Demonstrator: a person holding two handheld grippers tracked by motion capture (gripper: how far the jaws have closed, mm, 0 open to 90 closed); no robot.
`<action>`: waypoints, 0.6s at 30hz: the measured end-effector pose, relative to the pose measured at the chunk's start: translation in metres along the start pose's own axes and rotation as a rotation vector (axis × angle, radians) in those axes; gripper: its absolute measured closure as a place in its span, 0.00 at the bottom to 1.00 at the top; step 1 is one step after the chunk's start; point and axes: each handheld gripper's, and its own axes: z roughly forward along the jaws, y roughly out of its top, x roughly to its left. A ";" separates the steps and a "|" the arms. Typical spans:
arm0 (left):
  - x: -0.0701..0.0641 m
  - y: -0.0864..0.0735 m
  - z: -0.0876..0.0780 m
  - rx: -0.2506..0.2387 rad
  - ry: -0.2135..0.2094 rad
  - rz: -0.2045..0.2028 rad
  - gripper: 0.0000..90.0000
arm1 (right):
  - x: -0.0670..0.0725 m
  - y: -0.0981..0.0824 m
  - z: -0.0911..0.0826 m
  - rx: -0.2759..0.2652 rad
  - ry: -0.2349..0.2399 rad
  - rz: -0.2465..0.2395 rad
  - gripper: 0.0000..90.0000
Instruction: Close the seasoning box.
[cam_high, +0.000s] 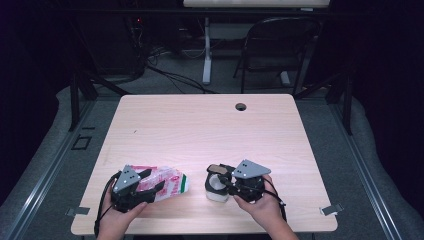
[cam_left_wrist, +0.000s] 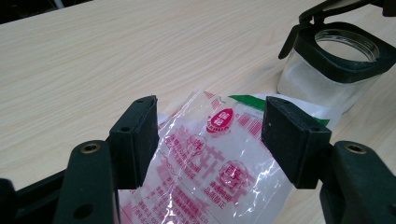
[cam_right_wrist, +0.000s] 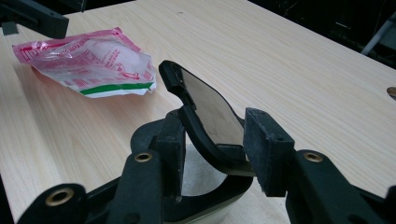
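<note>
A clear plastic bag (cam_high: 175, 182) with pink print and a green stripe lies flat on the wooden table (cam_high: 210, 130) at the front left. My left gripper (cam_high: 154, 181) stands open over its near end; in the left gripper view the bag (cam_left_wrist: 210, 163) lies between the wide jaws of my left gripper (cam_left_wrist: 210, 126). To the right stands a clear jar (cam_high: 217, 189) with a black collar and white contents. Its hinged lid (cam_right_wrist: 210, 112) is flipped up and rises between the jaws of my right gripper (cam_right_wrist: 212, 140), which stands open around it. The jar's mouth (cam_left_wrist: 343, 44) is uncovered.
A round cable hole (cam_high: 241, 106) sits near the table's far edge. A dark folding chair (cam_high: 280, 45) and a white desk leg (cam_high: 206, 55) stand on the floor beyond. Bare wood stretches across the table's middle and back; its front edge is close under both hands.
</note>
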 end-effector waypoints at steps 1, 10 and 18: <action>0.000 0.000 0.000 -0.002 0.000 0.000 0.40 | 0.001 -0.001 0.000 -0.005 -0.003 -0.006 0.66; 0.000 0.001 0.001 0.001 -0.002 0.001 0.41 | 0.009 -0.004 0.001 -0.008 -0.010 -0.057 0.64; 0.002 -0.001 0.001 0.000 0.003 -0.008 0.40 | 0.010 -0.004 0.001 -0.009 -0.008 -0.062 0.64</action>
